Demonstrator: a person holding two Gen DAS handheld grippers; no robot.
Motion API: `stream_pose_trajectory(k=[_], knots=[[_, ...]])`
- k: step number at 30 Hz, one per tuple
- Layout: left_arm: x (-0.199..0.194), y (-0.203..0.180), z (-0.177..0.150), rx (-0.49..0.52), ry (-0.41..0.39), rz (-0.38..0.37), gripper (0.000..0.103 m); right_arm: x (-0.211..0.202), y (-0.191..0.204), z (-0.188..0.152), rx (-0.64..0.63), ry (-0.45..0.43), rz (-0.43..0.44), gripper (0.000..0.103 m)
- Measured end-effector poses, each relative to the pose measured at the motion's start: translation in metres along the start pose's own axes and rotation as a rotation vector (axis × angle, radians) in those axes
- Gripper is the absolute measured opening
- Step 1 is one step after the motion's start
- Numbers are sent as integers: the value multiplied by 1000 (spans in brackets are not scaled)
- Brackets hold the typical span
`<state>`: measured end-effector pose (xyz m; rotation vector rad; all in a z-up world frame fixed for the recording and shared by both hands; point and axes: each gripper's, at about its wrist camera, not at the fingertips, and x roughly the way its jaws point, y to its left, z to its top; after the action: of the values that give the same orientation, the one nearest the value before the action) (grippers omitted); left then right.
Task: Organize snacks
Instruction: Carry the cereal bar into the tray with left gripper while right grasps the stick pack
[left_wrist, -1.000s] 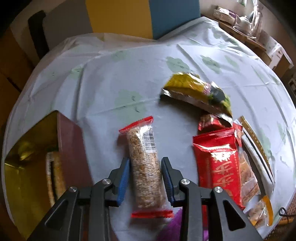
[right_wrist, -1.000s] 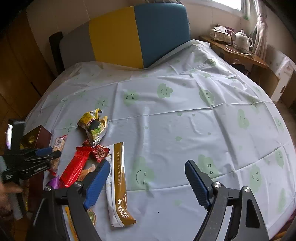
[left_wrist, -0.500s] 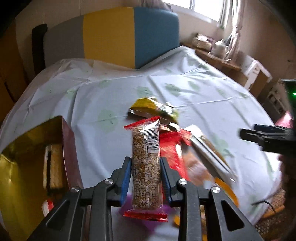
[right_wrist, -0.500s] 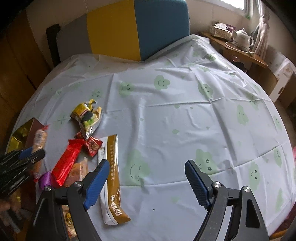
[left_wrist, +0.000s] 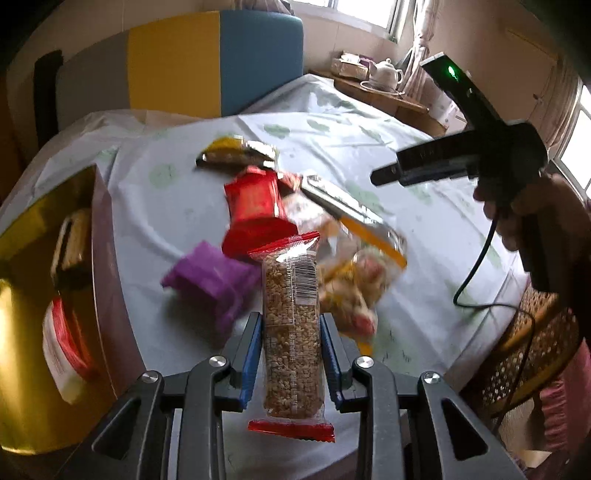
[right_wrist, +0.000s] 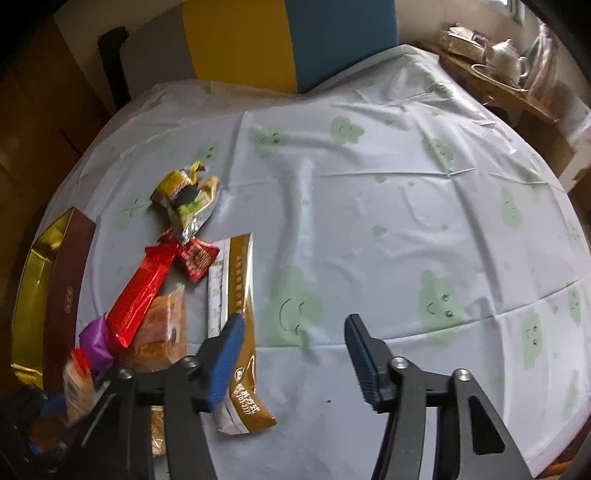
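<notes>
Snacks (right_wrist: 155, 295) beside open tablecloth (right_wrist: 388, 221)

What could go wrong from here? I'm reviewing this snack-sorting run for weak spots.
1. The left gripper pinches the grain bar only around its lower half, so the long free end could swing or slip on the way to the gold box.
2. The right gripper has open jaws that have just been closing with nothing between them. Its left pad overlaps the brown sachet, so it might nudge the sachet rather than grasp it.
</notes>
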<state>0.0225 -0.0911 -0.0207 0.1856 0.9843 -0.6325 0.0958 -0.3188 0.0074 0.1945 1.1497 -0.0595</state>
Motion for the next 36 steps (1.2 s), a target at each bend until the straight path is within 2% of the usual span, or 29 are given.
stream_pose_trajectory(k=[6, 9, 17, 18, 20, 21, 32, 34, 36], knots=[[13, 4, -12, -25, 20, -21, 31, 5, 17, -4, -56, 16, 69, 51], [20, 7, -16, -34, 35, -30, 31, 11, 26, -6, -83, 37, 72, 51], [22, 9, -22, -50, 14, -49, 31, 35, 43, -9, -155, 110, 67, 51], [22, 9, -22, -53, 13, -50, 31, 39, 45, -10, -166, 120, 60, 48], [22, 11, -23, -63, 9, -55, 32, 45, 48, -12, -196, 135, -6, 28], [22, 11, -24, -66, 8, -57, 32, 44, 49, -13, -204, 122, -33, 26], [22, 6, -20, -33, 5, -28, 31, 46, 39, -13, -200, 139, -20, 30], [18, 6, -19, -41, 11, -50, 31, 46, 39, -15, -212, 133, -24, 30], [4, 7, -15, -45, -18, -80, 31, 45, 43, -18, -222, 130, -31, 30]])
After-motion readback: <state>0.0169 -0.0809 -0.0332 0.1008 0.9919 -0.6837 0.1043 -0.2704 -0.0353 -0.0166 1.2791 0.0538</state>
